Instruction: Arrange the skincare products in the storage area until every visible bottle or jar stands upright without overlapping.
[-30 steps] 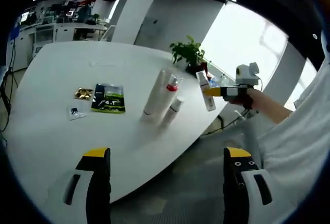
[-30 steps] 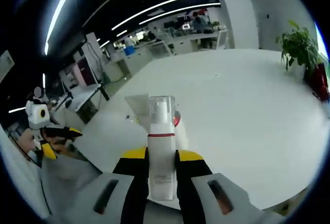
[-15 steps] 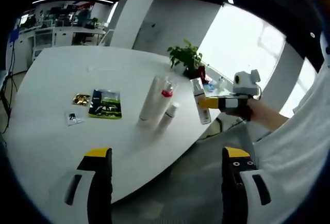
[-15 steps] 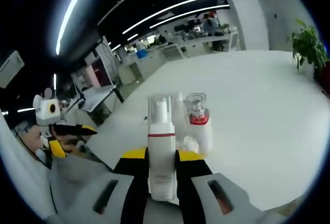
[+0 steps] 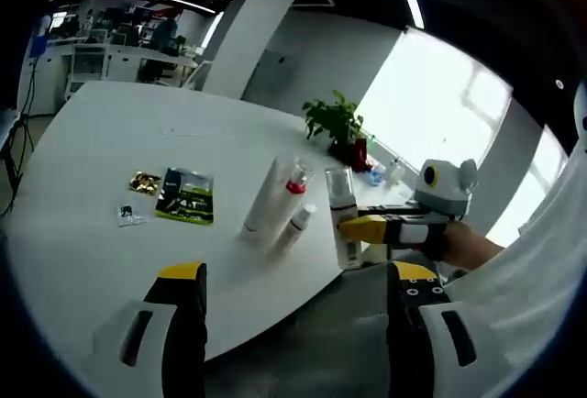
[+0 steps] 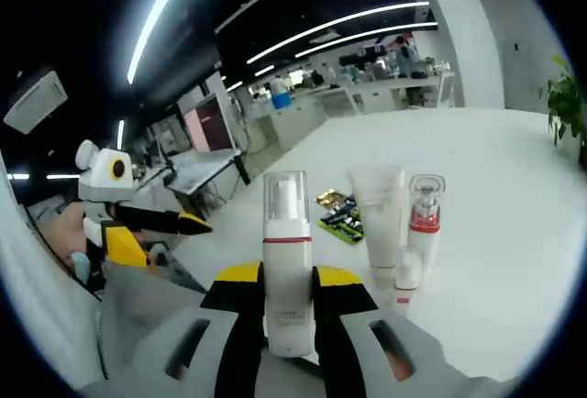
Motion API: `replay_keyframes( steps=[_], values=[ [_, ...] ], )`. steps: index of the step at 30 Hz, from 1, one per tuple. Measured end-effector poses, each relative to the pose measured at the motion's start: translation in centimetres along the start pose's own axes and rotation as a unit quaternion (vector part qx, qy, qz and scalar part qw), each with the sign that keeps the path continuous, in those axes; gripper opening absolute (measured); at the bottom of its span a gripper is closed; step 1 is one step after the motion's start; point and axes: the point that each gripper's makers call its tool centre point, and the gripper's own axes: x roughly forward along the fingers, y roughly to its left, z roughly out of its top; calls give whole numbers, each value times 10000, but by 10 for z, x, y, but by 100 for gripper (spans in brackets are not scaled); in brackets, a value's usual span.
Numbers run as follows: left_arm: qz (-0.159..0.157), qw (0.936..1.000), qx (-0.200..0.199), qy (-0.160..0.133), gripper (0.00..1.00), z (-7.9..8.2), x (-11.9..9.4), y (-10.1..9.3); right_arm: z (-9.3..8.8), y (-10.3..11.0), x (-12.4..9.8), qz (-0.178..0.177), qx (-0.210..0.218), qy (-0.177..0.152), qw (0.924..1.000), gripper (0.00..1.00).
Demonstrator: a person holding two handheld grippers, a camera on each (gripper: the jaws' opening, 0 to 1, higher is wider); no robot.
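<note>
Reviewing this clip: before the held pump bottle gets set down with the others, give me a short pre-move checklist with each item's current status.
1. Right tool has a firm hold on the pump bottle: ok, jaws closed on its body.
2. Pump bottle upright in the grip: ok in the right gripper view.
3. Group on the white table standing: ok, the white tube, red-collared bottle and small bottle are upright.
4. Spacing within that group: cannot tell, they stand close and overlap in both views.
5. Left tool out of the way: ok, open, holding nothing, at the table's near edge.
6. Leaflet and gold packet away from the bottles: ok.
</note>
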Motion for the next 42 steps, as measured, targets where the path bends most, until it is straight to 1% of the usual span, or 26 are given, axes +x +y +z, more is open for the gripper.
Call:
replay_keyframes(
  steps=[3,6,10,14,20,23,28,32,35,38,39,41,42],
  values=[
    [-90,9997,-83,-216,69,10,2,-8,1,11,5,54,-139,-21,9999,19],
    [-150,9990,-146,-384,64,18,5,-14,1,23,10,189,-224,-54,9996,19],
    [-180,9983,-244,-492,61,21,10,-19,1,33,13,203,-421,-50,9989,19],
    [-198,9973,-378,-602,53,22,13,-21,4,41,16,248,-552,-90,9981,19],
    [-177,9974,-397,-572,50,21,18,-24,9,53,19,302,-742,-114,9967,20],
    [-169,9974,-369,-601,45,23,20,-26,11,57,20,297,-802,-128,9963,20],
    [-91,9971,-357,-662,36,24,22,-27,12,58,22,246,-879,-109,9958,20],
    [-19,9970,-300,-711,28,25,24,-25,13,57,21,151,-941,-75,9954,20],
    [-11,9975,-305,-641,26,23,28,-23,14,58,20,90,-983,-75,9951,20],
    [-54,9976,-321,-608,26,22,29,-26,12,58,20,26,-1067,-31,9943,20],
    [-45,9975,-325,-625,24,22,29,-25,12,57,21,18,-1069,-39,9943,20],
    [-26,9970,-306,-708,16,23,29,-24,12,59,23,-19,-1135,-52,9935,20],
    [-57,9968,-351,-720,16,23,28,-24,13,59,23,-42,-1164,-59,9932,20]
  ],
)
